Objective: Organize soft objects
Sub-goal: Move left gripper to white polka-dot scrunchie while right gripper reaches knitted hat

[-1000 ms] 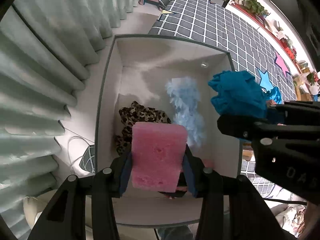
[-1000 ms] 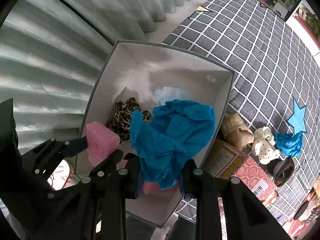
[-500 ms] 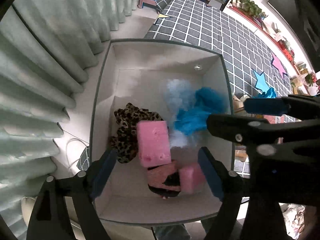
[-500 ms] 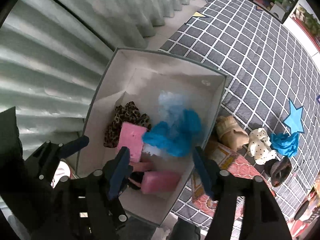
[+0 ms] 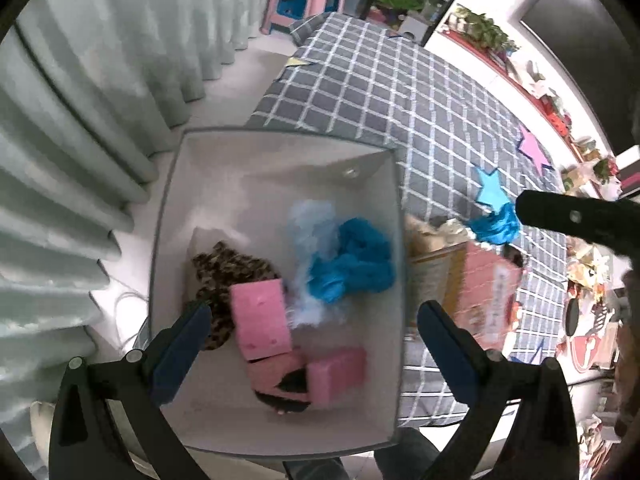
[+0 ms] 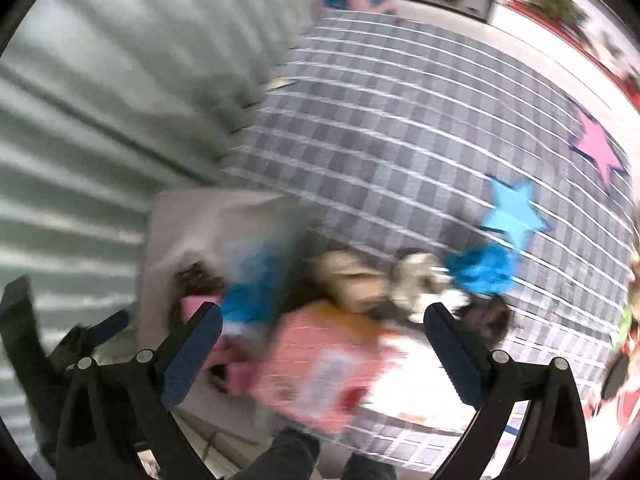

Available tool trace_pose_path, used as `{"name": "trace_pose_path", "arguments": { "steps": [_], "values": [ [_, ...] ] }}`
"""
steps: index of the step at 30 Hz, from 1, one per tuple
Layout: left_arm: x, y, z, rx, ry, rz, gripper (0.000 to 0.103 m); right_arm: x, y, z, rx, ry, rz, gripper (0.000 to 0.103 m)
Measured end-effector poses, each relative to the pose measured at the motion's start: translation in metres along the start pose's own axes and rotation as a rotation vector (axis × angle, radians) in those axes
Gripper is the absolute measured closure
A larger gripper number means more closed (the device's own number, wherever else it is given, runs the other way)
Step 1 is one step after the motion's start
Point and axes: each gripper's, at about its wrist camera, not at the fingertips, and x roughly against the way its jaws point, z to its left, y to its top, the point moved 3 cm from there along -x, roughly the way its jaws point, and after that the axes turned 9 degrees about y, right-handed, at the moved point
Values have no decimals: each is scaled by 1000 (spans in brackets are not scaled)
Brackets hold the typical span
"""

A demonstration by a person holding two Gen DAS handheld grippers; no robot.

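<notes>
Your left gripper point(image 5: 312, 332) no longer pinches the pink sponge point(image 5: 262, 320): a second ago it sat clamped between the pads, and now it lies in the white box point(image 5: 168, 216) against the leopard-print cloth point(image 5: 224, 268), while your jaws finish spreading with nothing between them. The same goes for your right gripper point(image 6: 320, 344), whose jaws are opening too, empty; the blue cloth point(image 5: 352, 260) it carried now rests in the box on the pale blue fluffy piece point(image 5: 308, 220), just beside the right-hand wall. Two more pink sponges point(image 5: 340, 372) lie at the near end over something dark. That makes two more soft things stowed, so this drop looks done and the next pick is likely out on the grey checked mat point(image 5: 400, 100). There, your right view is badly blurred, yet it shows a second blue cloth point(image 6: 484, 268) near the blue star point(image 6: 516, 216), a white spotted soft toy point(image 6: 416, 280), a tan soft thing point(image 6: 344, 276) and a dark one point(image 6: 488, 316). The pink printed carton point(image 6: 320, 368) lies between the box and those items, and the toys crowd each other, so a clean single grab may be awkward
</notes>
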Motion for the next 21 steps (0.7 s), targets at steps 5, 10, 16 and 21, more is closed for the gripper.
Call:
{"name": "trace_pose_path", "arguments": {
  "steps": [5,10,16,21],
  "values": [
    [6,6,-26,-43,-19,6,0,-8,-3,-93,-202,-82,27,2],
    [5,6,-48,-85,-12,36,0,-41,-21,-144,-292,-102,99,2],
    [2,6,-63,-105,16,71,0,-81,-17,-143,-299,-15,128,2],
    [0,10,-75,-103,38,92,0,-117,-2,-135,-176,-100,183,2]
  ]
}}
